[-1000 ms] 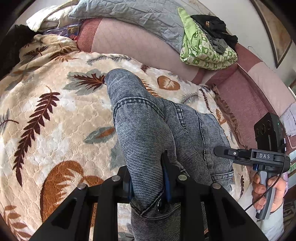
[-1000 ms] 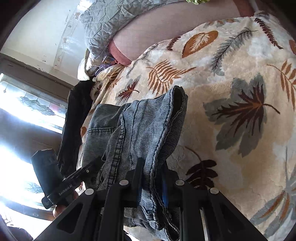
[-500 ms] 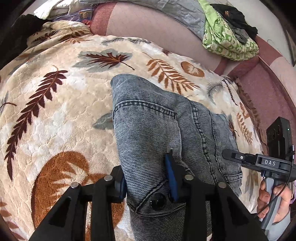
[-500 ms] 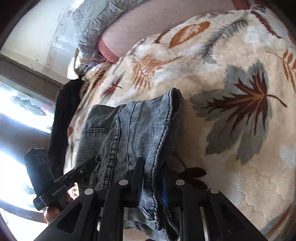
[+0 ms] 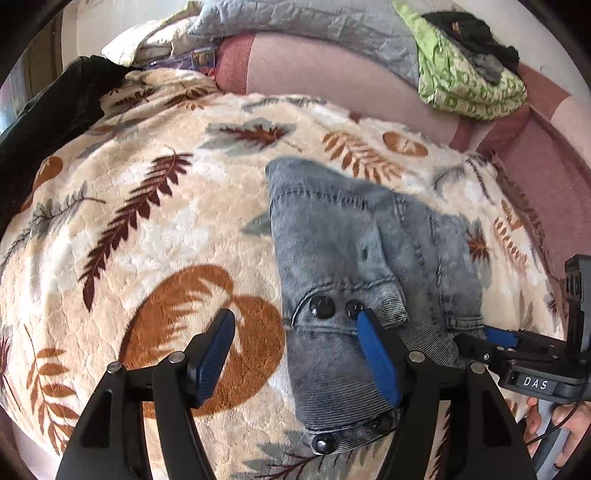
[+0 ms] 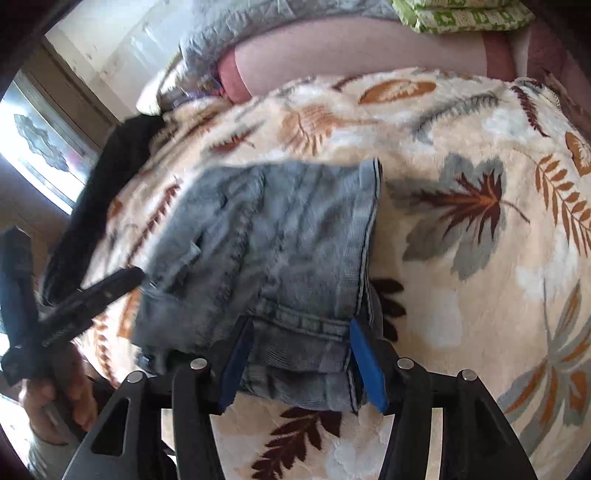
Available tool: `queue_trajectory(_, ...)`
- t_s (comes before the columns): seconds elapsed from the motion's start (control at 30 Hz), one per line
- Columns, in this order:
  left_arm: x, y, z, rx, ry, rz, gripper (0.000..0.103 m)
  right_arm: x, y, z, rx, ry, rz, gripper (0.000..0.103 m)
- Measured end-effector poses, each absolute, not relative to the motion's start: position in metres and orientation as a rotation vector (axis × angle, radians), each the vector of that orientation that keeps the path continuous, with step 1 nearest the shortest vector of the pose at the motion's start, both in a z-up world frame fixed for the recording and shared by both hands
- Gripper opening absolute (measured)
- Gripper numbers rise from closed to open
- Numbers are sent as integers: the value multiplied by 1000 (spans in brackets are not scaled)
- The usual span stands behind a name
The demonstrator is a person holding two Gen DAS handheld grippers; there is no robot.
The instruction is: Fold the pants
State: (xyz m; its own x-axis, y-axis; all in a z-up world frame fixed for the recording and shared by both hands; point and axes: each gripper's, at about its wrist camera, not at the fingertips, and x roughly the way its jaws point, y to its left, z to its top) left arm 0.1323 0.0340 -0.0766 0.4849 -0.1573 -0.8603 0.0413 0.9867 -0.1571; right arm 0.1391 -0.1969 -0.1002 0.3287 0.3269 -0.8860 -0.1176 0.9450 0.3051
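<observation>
The grey-blue jeans (image 5: 354, 258) lie folded in a compact stack on the leaf-patterned blanket (image 5: 147, 240). My left gripper (image 5: 295, 325) is open just above them, its right finger over the buttoned waistband, its left finger over bare blanket. In the right wrist view the jeans (image 6: 288, 236) lie flat, and my right gripper (image 6: 303, 332) is open with its blue pads either side of the near folded edge. The right gripper also shows in the left wrist view (image 5: 495, 339), at the jeans' right edge.
A pink couch back (image 5: 332, 81) runs behind the blanket with a grey quilt (image 5: 314, 26) and a green folded cloth (image 5: 469, 85) on it. A dark garment (image 5: 48, 110) lies at the blanket's left edge. A window (image 6: 40, 147) is at left.
Both grippers held the jeans raised and shut on them; the jeans have come down onto the blanket and both grippers have opened and let go.
</observation>
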Motion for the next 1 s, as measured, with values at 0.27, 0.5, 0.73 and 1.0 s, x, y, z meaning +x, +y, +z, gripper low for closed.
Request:
queue_trajectory(0.27,112,36,-55,-122,1007,-99,75,110,-207,-49,218,1083,276,62)
queue_trajectory(0.5,77,27,-32,-103,921,-89,75,46,-213,-32,156,854,211,81)
queue_trajectory(0.73,45,8,-23,-20,852,-26,76,11,-212,-46,56,728,188,91)
queue_trajectory(1.0,21,1,-18,-14,775,26,87,2,-208,-56,18,703,200,103)
